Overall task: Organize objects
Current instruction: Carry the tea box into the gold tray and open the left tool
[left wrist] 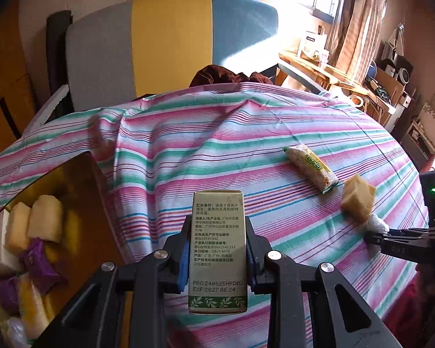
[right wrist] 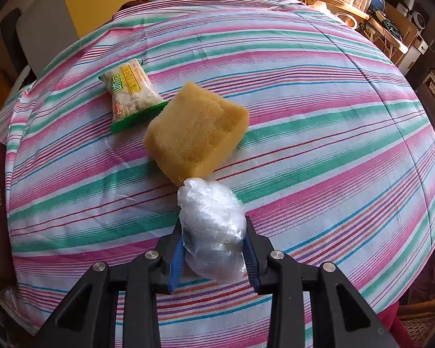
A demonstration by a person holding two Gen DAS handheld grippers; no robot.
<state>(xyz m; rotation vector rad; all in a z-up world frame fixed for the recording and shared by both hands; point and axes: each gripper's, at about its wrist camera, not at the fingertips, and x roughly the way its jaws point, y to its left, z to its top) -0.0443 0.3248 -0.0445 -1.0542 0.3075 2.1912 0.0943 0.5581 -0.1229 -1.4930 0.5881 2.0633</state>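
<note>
Upright, left gripper (left wrist: 217, 256) jaws clamping box (left wrist: 218, 249) — right gripper (right wrist: 214, 249) jaws pinching plastic wad (right wrist: 213, 226).

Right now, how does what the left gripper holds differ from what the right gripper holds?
The left gripper holds a printed carton, rigid and flat-sided; the right gripper holds a crumpled clear plastic bundle, soft and shapeless. The carton is opaque with text; the bundle is translucent and unmarked. Both are pinched between blue-padded fingers above the striped cloth.
</note>
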